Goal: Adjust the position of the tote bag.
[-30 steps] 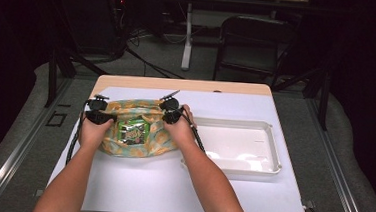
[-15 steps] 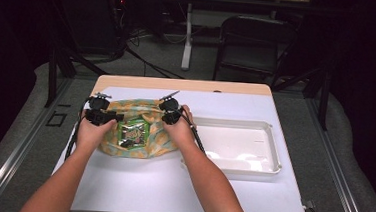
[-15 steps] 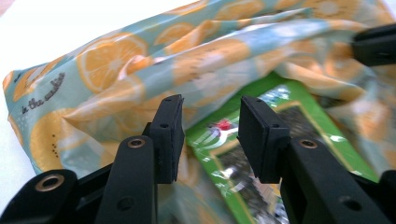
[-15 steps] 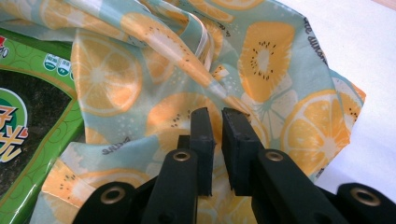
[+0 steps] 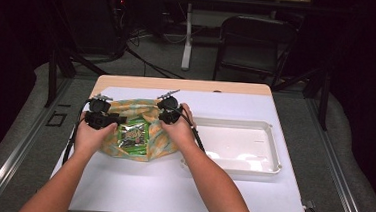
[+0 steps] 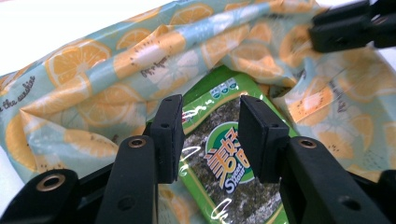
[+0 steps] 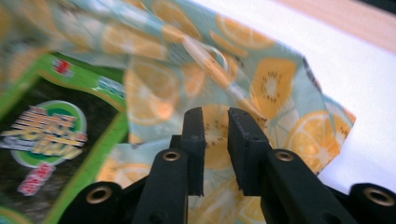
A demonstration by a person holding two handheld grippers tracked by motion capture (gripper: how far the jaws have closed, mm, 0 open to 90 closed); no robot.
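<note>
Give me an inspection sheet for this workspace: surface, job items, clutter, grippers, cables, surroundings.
Surface: white table top, wooden strip along the far edge.
Job's things: citrus-print bag lying crumpled; green seaweed snack packet on it; white tray to its right, empty.
Clutter: nothing seen.
Grippers: left gripper open over the packet; right gripper jaws apart at the bag's fabric.
Cables: black cable trails from the left gripper; more lie on the floor behind.
Surroundings: dark room, folding chair beyond the table, grey floor.
</note>
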